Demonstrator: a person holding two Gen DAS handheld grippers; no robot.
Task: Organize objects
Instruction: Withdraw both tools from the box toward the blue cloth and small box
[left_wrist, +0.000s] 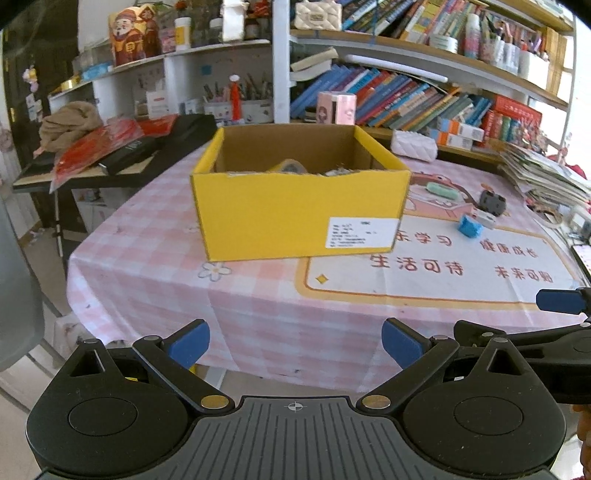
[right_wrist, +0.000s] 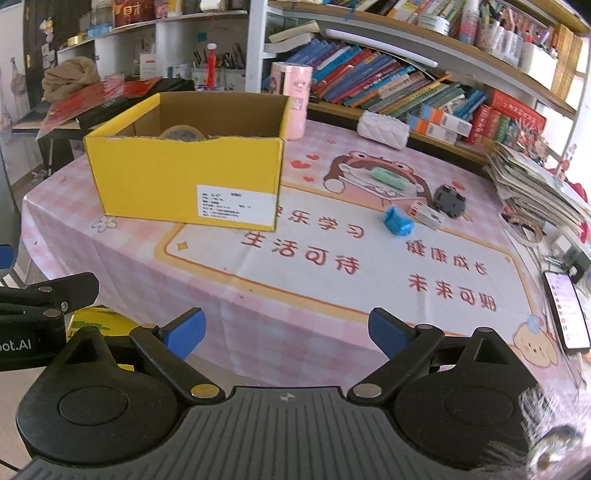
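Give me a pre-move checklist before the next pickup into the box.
1. Right gripper open, nothing between the jaws: ok.
2. Left gripper open, nothing between the jaws: ok.
3. Yellow box upright with open top: ok.
4. Loose items still on the cloth, namely blue piece, white block, black part, green bar: ok, unobstructed.
5. Room left in the box: cannot tell, only a tape roll shows.
6. Phone clear of the items: ok.
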